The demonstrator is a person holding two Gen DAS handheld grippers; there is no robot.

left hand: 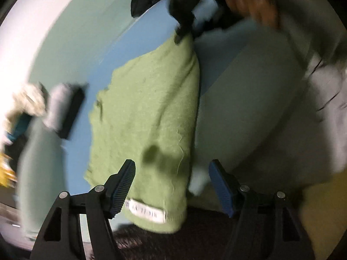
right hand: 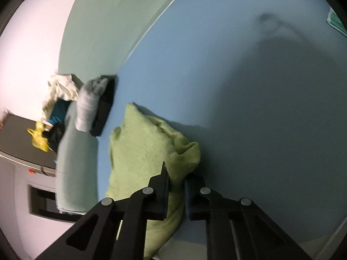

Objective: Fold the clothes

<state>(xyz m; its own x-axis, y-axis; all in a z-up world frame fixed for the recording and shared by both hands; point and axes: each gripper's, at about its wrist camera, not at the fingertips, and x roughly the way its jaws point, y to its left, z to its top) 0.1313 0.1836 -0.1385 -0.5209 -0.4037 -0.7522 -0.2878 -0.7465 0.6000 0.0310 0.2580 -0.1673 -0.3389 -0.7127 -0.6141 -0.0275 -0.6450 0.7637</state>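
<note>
— Where is the green towel [left hand: 149, 108] now?

— Spread over the blue bench [right hand: 238, 86], one end hanging off the near edge, a white label [left hand: 147, 210] sewn at that hem.

— And the left gripper [left hand: 172, 186]?

— Its jaws stand wide apart above the hanging end, the towel's hem lying between them but not clamped.

— The right gripper [right hand: 176, 186]?

— Jaws drawn close on a bunched corner of the towel, cloth squeezed in the narrow slot between the pads. From the left view that gripper is a dark blur at the towel's far corner.

— Anything else about?

— A grey folded garment [right hand: 89, 106] and a black folded one [right hand: 104, 110] lie side by side, touching, at the bench's far edge. Beyond them, a heap of whitish cloth [right hand: 60, 88], something teal [right hand: 58, 113], and a yellow bag [right hand: 39, 136].
</note>
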